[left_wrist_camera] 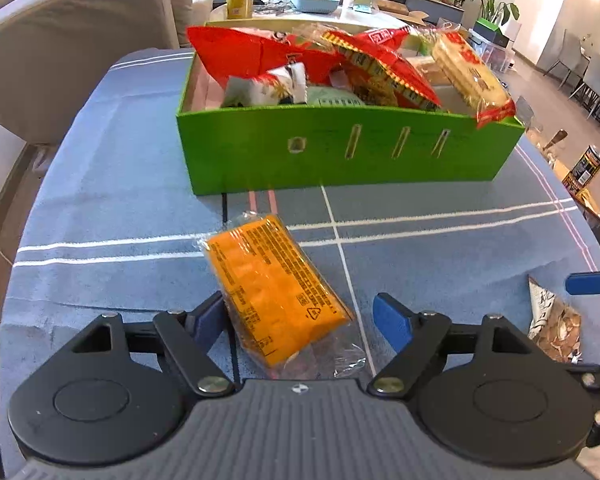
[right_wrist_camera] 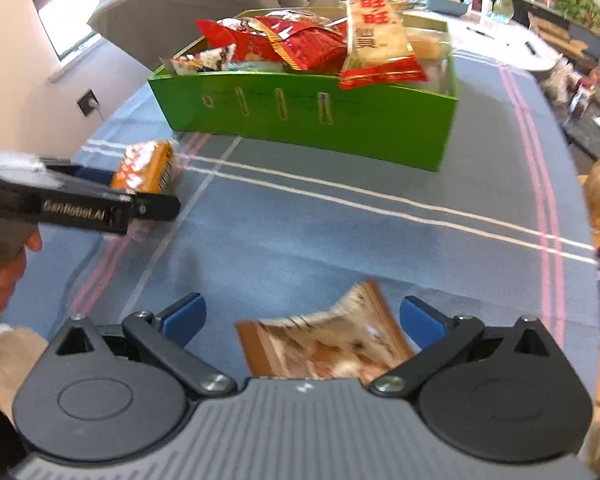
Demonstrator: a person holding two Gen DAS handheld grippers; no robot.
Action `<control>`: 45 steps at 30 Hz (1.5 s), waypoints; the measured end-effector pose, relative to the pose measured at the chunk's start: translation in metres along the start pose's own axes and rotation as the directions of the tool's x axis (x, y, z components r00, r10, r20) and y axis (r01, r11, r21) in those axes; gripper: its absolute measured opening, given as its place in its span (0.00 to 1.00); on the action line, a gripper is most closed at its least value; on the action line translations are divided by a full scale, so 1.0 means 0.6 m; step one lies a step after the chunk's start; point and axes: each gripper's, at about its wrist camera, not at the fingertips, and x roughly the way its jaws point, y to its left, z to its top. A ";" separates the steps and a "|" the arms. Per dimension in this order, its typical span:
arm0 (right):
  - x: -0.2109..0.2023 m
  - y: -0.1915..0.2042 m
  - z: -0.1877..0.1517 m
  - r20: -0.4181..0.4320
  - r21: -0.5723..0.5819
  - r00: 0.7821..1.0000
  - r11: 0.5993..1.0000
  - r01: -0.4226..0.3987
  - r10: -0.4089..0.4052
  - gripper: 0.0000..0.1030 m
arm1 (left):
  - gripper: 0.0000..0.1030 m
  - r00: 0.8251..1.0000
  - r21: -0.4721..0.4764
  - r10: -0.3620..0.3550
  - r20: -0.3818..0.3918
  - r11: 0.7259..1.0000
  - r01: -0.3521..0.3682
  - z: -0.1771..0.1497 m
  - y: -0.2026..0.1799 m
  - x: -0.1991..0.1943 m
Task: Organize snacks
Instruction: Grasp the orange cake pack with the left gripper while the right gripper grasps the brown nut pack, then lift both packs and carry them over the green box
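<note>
Two jaws: both spread, neither gripping.
Left gripper (left_wrist_camera: pixel 306 320): straddles orange packet (left_wrist_camera: pixel 274 292) lying on desk (left_wrist_camera: pixel 100 200).
Right gripper (right_wrist_camera: pixel 302 320): brown packet (right_wrist_camera: pixel 332 340) lies between, probably awaiting pickup.
Green box (left_wrist_camera: pixel 340 156): beyond, heaped with snacks.

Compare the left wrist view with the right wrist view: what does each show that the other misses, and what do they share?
Left wrist only: the printed back of the orange snack pack lying between the open left claw, its right pad clear of the wrapper; a black can stands beyond the table edge.

Right wrist only: the person's hand holding the left claw from the side, a wall socket, and the brown snack bag between the open right claw.

Both: the green box piled with red snack bags, on the blue striped tablecloth.
</note>
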 end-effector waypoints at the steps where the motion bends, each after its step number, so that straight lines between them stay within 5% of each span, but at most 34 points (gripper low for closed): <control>1: 0.000 -0.002 -0.006 -0.016 -0.022 1.000 1.000 0.006 -0.006 0.95 | 0.72 1.000 -0.001 -0.004 0.007 1.000 0.004 -0.002 0.001 0.001; 3: 0.007 -0.007 -0.018 -0.049 -0.050 0.999 0.999 0.018 -0.021 0.95 | 0.53 1.000 0.005 0.003 0.031 1.000 -0.003 -0.004 0.004 -0.002; 7: 0.019 -0.013 -0.026 -0.038 -0.073 0.999 0.997 0.032 -0.035 0.95 | 0.46 0.998 -0.016 -0.048 0.030 0.999 0.048 -0.002 0.015 -0.010; 19: -0.037 -0.017 0.004 0.136 -0.005 0.991 1.000 -0.015 0.015 0.84 | 0.45 0.983 0.024 -0.094 0.155 0.996 0.091 0.011 -0.001 -0.085; 29: -0.083 -0.016 0.066 0.305 0.014 0.951 0.998 -0.055 0.048 0.83 | 0.45 0.961 0.065 -0.120 0.247 0.992 0.107 0.045 -0.021 -0.128; 31: -0.084 -0.018 0.064 0.299 -0.013 0.954 0.999 -0.032 0.034 0.84 | 0.45 0.960 0.063 -0.124 0.252 0.992 0.111 0.045 -0.020 -0.128; 33: -0.072 -0.019 0.050 0.244 -0.058 0.969 0.998 -0.025 0.039 1.00 | 0.45 0.961 0.060 -0.133 0.243 0.991 0.122 0.044 -0.019 -0.123; 37: -0.032 -0.016 -0.004 0.123 -0.171 0.992 0.985 0.032 -0.011 1.00 | 0.45 0.967 0.048 -0.131 0.219 0.991 0.124 0.040 -0.015 -0.111; 45: -0.027 -0.056 -0.043 -0.011 -0.162 0.998 0.985 0.063 -0.066 1.00 | 0.45 0.966 0.041 -0.132 0.220 0.991 0.126 0.035 -0.013 -0.115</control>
